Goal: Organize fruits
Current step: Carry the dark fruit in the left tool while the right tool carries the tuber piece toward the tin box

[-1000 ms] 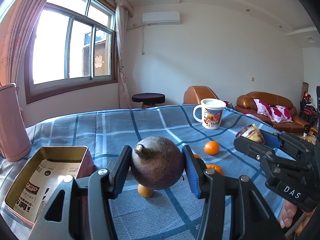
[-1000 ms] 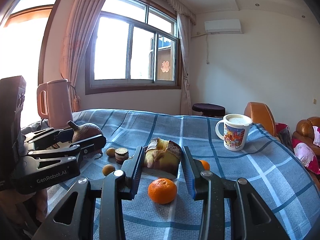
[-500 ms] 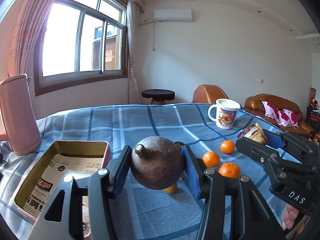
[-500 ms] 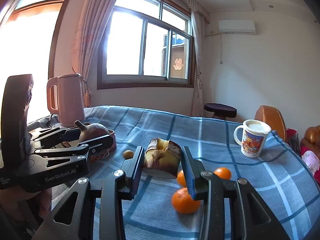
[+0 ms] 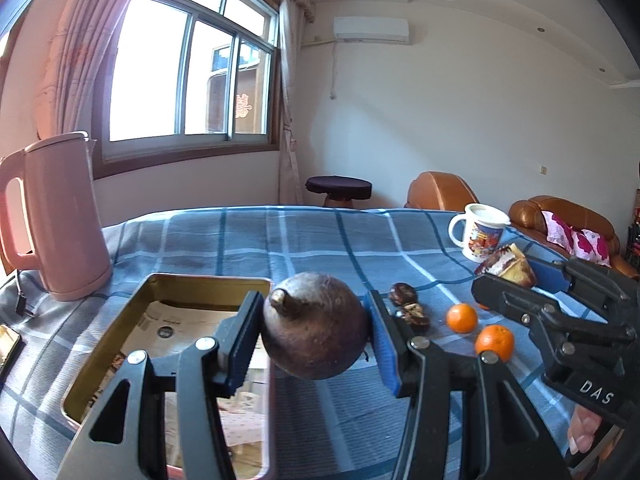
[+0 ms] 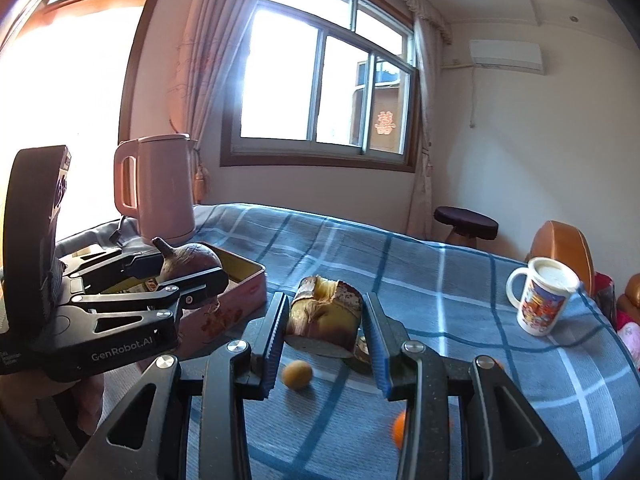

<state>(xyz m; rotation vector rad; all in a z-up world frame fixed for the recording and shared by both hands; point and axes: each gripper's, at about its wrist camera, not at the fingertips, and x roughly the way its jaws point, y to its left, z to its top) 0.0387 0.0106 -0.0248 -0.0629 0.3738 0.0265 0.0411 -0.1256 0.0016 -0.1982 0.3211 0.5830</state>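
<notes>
Left tool (image 5: pixel 316 336): clamped on round dark-brown fruit with stub stem (image 5: pixel 316 326); carried sideways over the last second, now at the near right edge of the tin instead of above loose fruit.
Right tool (image 6: pixel 324 328): clamped on cut yellow-fleshed fruit chunk with dark rind (image 6: pixel 325 320); also shifted toward the tin.
Open rectangular gold-lined metal tin (image 5: pixel 168 280): on blue checked tabletop (image 5: pixel 280 240), paper-lined, no fruit seen inside.
Loose fruit: two small oranges (image 5: pixel 462 317), small yellow round fruit (image 6: pixel 297 375), dark brown pieces (image 5: pixel 404 294), all still on the cloth.
Task status: both loads in transit; release into tin judged next, round fruit first.
Bystanders: pink kettle (image 5: pixel 60 216), printed mug (image 5: pixel 480 236).
</notes>
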